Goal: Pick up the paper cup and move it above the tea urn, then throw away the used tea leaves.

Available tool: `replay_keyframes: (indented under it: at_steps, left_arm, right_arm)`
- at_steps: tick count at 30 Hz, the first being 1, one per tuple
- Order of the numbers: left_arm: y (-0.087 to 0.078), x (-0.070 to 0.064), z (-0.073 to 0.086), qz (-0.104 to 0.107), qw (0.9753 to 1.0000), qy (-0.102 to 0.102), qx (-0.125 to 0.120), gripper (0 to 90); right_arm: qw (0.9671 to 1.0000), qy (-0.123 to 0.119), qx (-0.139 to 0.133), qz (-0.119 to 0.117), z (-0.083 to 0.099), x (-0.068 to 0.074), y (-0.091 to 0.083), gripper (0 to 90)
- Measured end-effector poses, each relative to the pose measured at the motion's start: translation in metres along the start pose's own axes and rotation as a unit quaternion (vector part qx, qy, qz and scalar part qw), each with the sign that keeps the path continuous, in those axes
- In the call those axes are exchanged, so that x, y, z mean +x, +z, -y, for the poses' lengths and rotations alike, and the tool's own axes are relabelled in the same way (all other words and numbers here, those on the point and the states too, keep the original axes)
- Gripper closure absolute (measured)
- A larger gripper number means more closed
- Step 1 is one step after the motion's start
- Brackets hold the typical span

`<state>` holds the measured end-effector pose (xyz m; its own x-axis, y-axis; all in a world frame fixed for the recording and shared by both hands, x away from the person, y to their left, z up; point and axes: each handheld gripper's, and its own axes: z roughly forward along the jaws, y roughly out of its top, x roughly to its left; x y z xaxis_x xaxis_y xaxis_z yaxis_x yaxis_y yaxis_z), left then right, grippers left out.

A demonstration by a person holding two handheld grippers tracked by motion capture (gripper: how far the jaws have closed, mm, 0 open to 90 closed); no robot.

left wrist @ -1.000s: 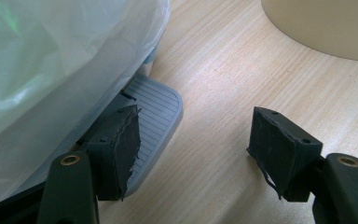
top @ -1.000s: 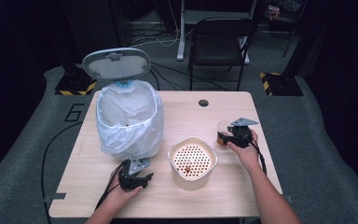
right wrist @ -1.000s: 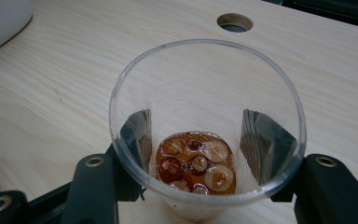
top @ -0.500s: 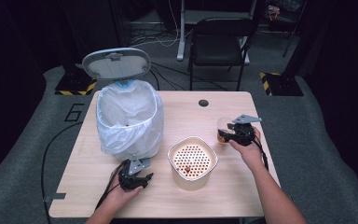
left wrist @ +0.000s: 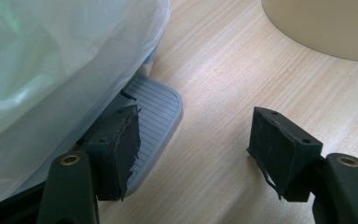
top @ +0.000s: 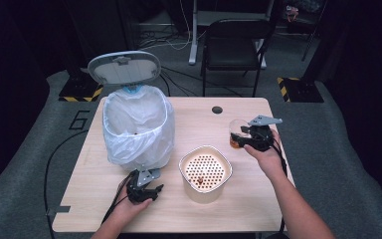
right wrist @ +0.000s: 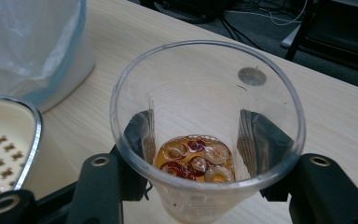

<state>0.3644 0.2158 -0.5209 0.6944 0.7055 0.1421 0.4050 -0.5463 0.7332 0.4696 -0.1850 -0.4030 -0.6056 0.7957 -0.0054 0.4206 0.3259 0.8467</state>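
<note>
1. Cup (right wrist: pixel 207 135) of clear plastic sits clamped between the jaws of the right hand-held gripper (top: pixel 252 136); amber liquid and cereal rings lie in its bottom.
2. Strainer bowl (top: pixel 205 172) stands just left of that hand-held gripper, on the table (top: pixel 199 117).
3. Left hand-held gripper (left wrist: pixel 193 149) has its jaws spread, holding nothing, by the bin's pedal (left wrist: pixel 156 105).

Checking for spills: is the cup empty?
No, the cup in the right gripper holds amber liquid with cereal rings at its bottom.
</note>
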Motion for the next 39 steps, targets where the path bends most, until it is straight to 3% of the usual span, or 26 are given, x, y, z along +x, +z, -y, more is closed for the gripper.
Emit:
replay_keyframes:
  at_steps: [17,22,29,30,33,39]
  left_arm:
    - [0.001,0.000,0.000,-0.001,1.0000,-0.003,-0.005,33.5]
    - [0.000,0.001,0.000,-0.002,1.0000,0.005,-0.003,33.5]
    - [0.000,0.002,0.000,-0.003,0.9999,0.011,-0.002,33.5]
    - [0.001,0.000,0.000,-0.001,1.0000,-0.002,-0.005,33.5]
    - [0.000,0.002,0.000,-0.004,0.9999,0.011,-0.003,33.5]
    - [0.000,0.002,0.000,-0.004,0.9999,0.011,-0.003,33.5]
  right_arm:
    - [0.9972,-0.051,-0.019,-0.050,-0.033,0.019,0.016,46.7]
    - [0.9948,-0.081,-0.023,-0.058,-0.039,0.024,0.019,46.6]
    - [0.9916,-0.101,-0.035,-0.072,-0.046,0.028,0.020,46.8]
    - [0.9906,-0.108,-0.038,-0.073,-0.047,0.029,0.019,46.8]
    - [0.9880,-0.122,-0.047,-0.082,-0.048,0.031,0.019,46.9]
    - [0.9833,-0.150,-0.057,-0.085,-0.050,0.038,0.018,46.9]
